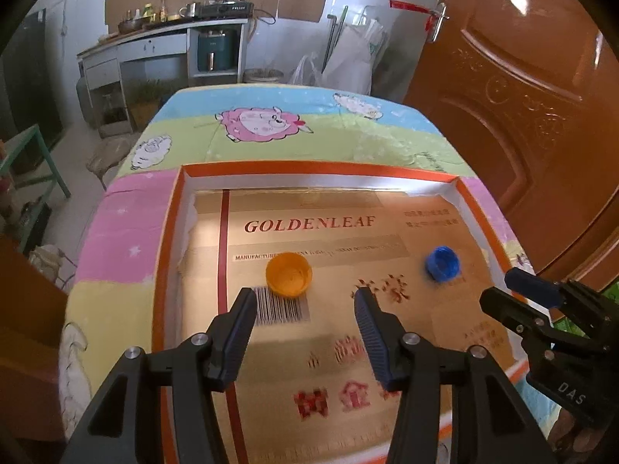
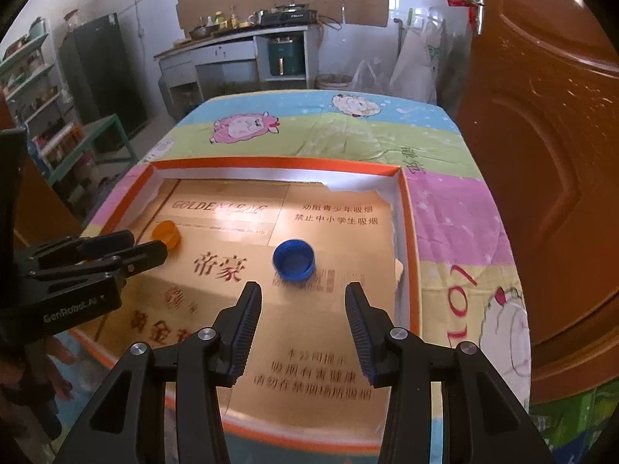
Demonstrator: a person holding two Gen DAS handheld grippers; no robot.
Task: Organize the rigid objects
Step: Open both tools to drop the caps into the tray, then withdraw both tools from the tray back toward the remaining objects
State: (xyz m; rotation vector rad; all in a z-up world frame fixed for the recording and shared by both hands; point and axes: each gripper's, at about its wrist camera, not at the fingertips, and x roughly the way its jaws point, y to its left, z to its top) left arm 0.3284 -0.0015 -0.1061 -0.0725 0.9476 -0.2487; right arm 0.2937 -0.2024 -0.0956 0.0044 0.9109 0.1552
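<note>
In the left wrist view the left gripper [image 1: 305, 295] stood nearest, its jaws spread apart with nothing between them, the ribbed pads hanging over the printed gold floor of the shallow orange-rimmed box [image 1: 164, 239]. Just past the tip of its left jaw, and a little inward of it, the orange bottle cap [image 1: 289, 273] lay open side up on the box floor, partly over the barcode [image 1: 280, 305], clear of both pads. Farther out and well to the right of the right jaw sat the blue bottle cap [image 1: 442, 263], also open side up, near the box's right wall. In the right wrist view the right gripper [image 2: 301, 290] likewise had its jaws apart and empty, and the blue cap [image 2: 293, 260] rested just beyond the gap between the tips, nearer the left jaw, touching neither. The orange cap [image 2: 167, 234] lay well off to the left of those jaws, close by the tips of the left gripper [image 2: 149, 245] that reached in from that side. Beyond both pairs of jaws the far wall of the box rose, and past it stretched the cartoon sheep cloth [image 2: 348, 131] covering the table. Farther still stood the kitchen counter [image 2: 232, 44], and to the right the brown wooden door [image 2: 549, 135].
</note>
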